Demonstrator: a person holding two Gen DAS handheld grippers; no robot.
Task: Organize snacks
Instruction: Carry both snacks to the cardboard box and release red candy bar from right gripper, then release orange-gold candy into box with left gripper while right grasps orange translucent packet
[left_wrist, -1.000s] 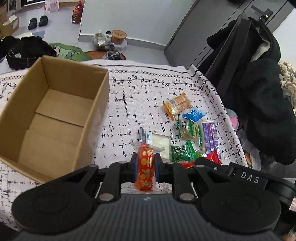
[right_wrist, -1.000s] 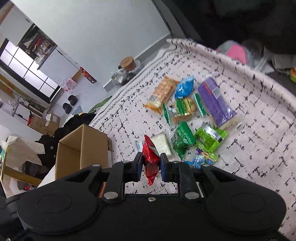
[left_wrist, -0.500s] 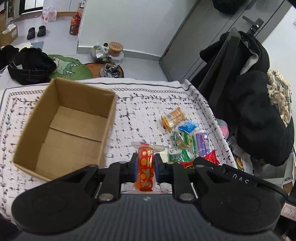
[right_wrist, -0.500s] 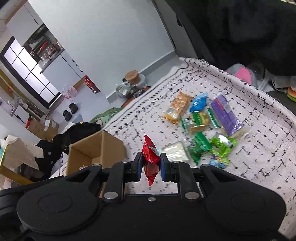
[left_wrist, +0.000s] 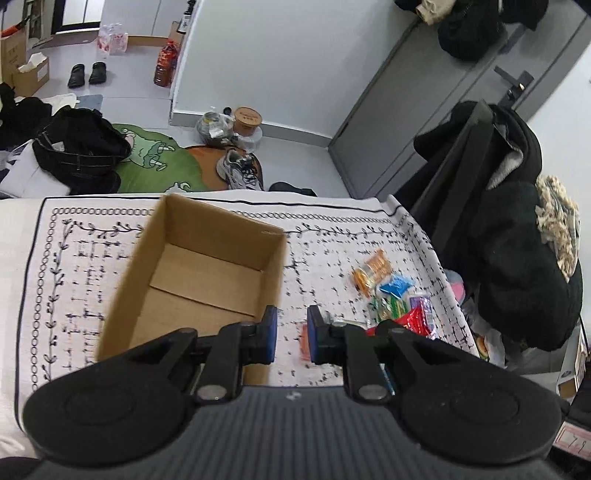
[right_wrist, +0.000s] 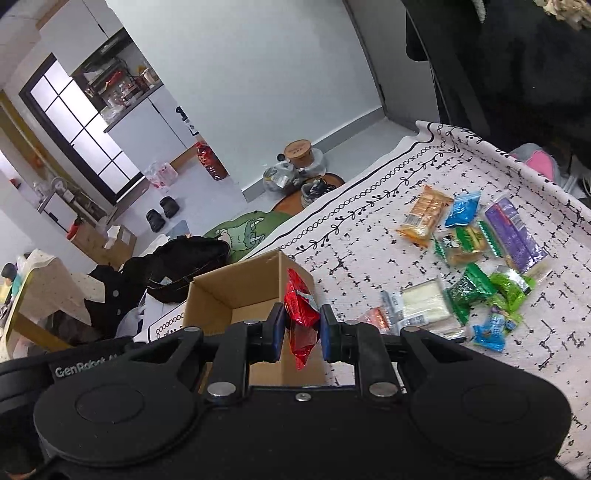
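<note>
An open cardboard box (left_wrist: 207, 273) stands on the patterned tablecloth; it also shows in the right wrist view (right_wrist: 236, 295). My left gripper (left_wrist: 291, 334) is open and empty, high above the table by the box's right wall. The red-orange snack packet (left_wrist: 303, 343) shows blurred just below the right finger, outside the box; in the right wrist view it (right_wrist: 375, 318) lies on the cloth. My right gripper (right_wrist: 302, 332) is shut on a red snack packet (right_wrist: 301, 317), held above the box's right edge. Several snack packets (right_wrist: 476, 258) lie on the cloth to the right.
A chair draped with black coats (left_wrist: 517, 236) stands right of the table. On the floor beyond the far edge lie a sneaker (left_wrist: 240, 171), a green rug (left_wrist: 155, 162) and a pile of dark clothes (left_wrist: 77, 151).
My left gripper opened and let go of the red-orange packet, which dropped to the cloth beside the box. Both grippers rose and moved left toward the box; the right still holds its red packet.
</note>
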